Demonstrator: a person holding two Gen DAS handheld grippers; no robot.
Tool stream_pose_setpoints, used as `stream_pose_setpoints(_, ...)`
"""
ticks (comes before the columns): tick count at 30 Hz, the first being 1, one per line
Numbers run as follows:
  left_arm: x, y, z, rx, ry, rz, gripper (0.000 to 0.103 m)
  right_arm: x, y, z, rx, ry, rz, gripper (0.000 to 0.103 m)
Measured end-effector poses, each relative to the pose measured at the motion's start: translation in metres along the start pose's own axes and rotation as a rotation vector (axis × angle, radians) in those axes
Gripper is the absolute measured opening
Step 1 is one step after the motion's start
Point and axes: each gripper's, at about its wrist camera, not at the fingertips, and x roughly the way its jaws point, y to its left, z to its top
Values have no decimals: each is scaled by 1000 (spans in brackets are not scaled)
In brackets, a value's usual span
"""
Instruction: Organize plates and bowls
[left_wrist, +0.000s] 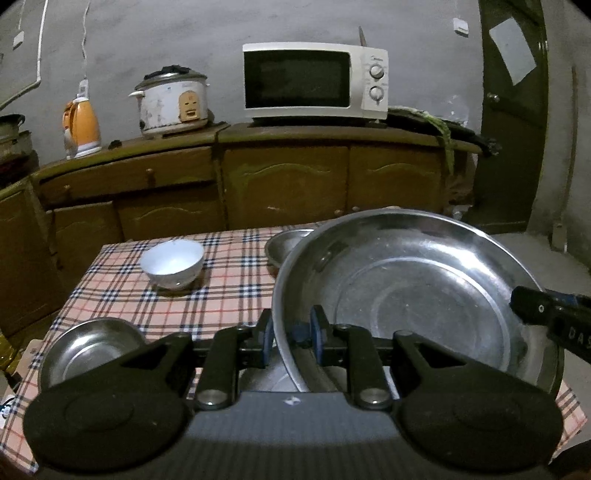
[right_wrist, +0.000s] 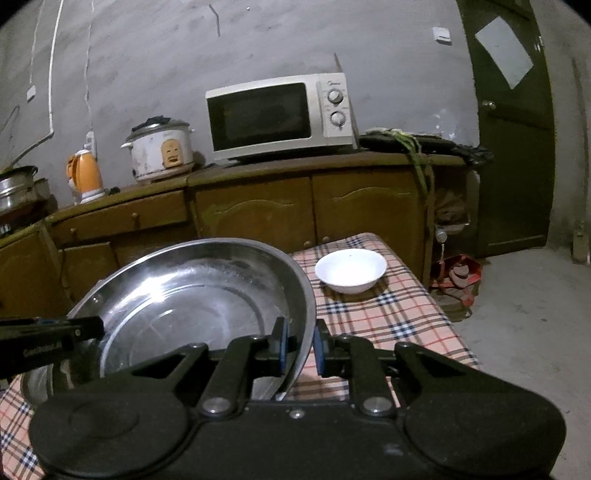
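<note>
Two grippers straddling steel plate (left_wrist: 417, 295) rim, opposite sides

Both tools are matte black: the left gripper (left_wrist: 291, 334) and the right gripper (right_wrist: 300, 345) each have blue pads (left_wrist: 317, 332) on short black fingers, angular linkage arms pinned with round silver screws (left_wrist: 371, 397), and two broad rounded lobes flanking a flat grey-black body (white lettering marks the sides, partly unreadable).
</note>
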Motion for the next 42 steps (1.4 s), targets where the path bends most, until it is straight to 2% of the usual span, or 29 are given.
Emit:
stream_pose_setpoints(23,41,46,-40,-38,123,78,22,69,48,-46,-57,143,77,20)
stream_pose_setpoints(31,68,46,-60,-31,184,73,22,99,47,-71,-61,204,60,21)
stream_pose_setpoints(42,86,40,-75,-5,201,66,23,118,40,-90,-69,238,37,22)
